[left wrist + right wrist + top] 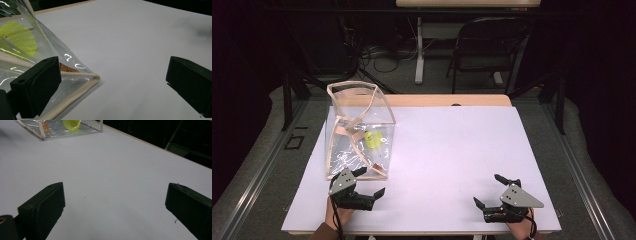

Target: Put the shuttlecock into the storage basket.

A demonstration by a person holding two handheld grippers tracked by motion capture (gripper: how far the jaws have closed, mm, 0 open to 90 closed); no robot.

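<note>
A clear plastic bag (pixel 357 130) with cream piping stands upright at the left of the white table (pixel 452 150). Inside it lies a yellow ribbed object (pixel 373 139), also seen through the plastic in the left gripper view (pixel 21 37) and far off in the right gripper view (pixel 72 124). My left gripper (pixel 373 182) is open just in front of the bag's near corner (pixel 96 76), one jaw beside the plastic, nothing held. At the table's front right my right gripper (pixel 490 190) is open over bare table, empty.
A small orange tag (pixel 66 67) lies in the bag's bottom. Beyond the table's far wooden edge (pixel 447 100) are a black chair (pixel 487 50), a table leg and cables on the floor. Dark frame posts flank both sides.
</note>
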